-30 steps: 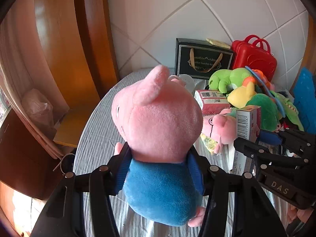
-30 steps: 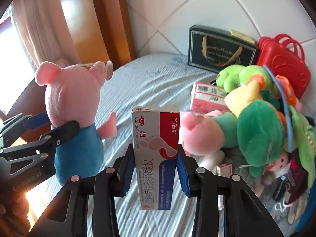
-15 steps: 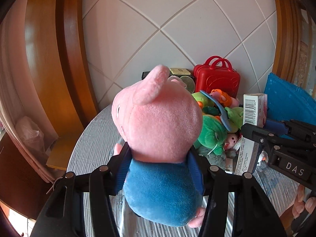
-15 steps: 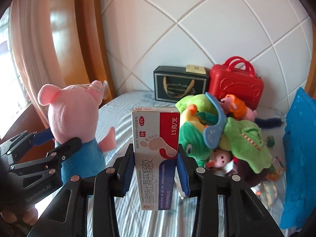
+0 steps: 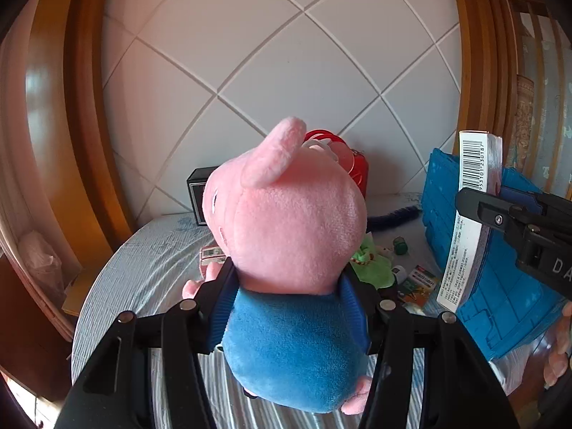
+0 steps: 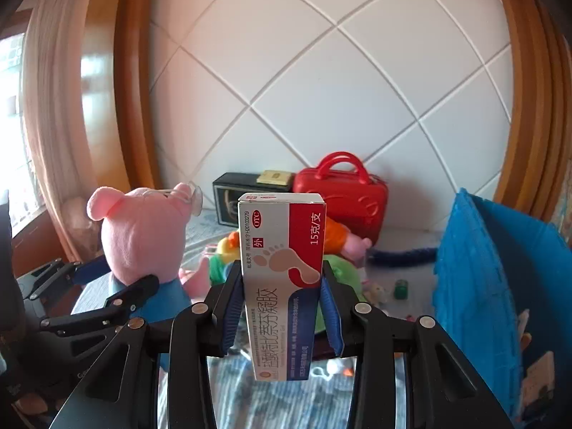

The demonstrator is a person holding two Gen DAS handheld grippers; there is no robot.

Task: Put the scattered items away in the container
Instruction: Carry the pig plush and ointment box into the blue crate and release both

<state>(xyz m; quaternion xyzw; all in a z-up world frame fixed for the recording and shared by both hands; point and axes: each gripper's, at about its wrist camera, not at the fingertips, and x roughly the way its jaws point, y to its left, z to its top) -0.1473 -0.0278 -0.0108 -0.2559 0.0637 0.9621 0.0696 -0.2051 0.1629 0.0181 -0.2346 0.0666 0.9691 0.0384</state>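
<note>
Pink plush fills your left view: the pig toy (image 5: 289, 236) sits upright in your left gripper (image 5: 287, 307), whose blue pads are pressed into both sides of its blue body, so that tool is clamped on the toy. Your right gripper (image 6: 282, 307) is clamped the same way on the ointment box (image 6: 282, 279), which stands upright between the pads with its red-and-white foot print facing the camera.

From the right wrist, the blue container (image 6: 479, 286) stands at about three o'clock, its ribbed wall rising beside the box; the inside is mostly hidden. From the left wrist it is also at three o'clock, just behind the box in your right tool.

At twelve o'clock in the right view, a red case (image 6: 343, 193) and a black gift bag (image 6: 232, 193) stand against the tiled wall (image 6: 321, 71). In front of them, a heap of green and orange soft toys (image 6: 343, 271) lies on the striped bedspread (image 6: 304, 400), partly hidden behind the box. A small green bottle (image 6: 401, 289) lies between the heap and the container, near a dark blue fuzzy strip (image 6: 400, 255).
</note>
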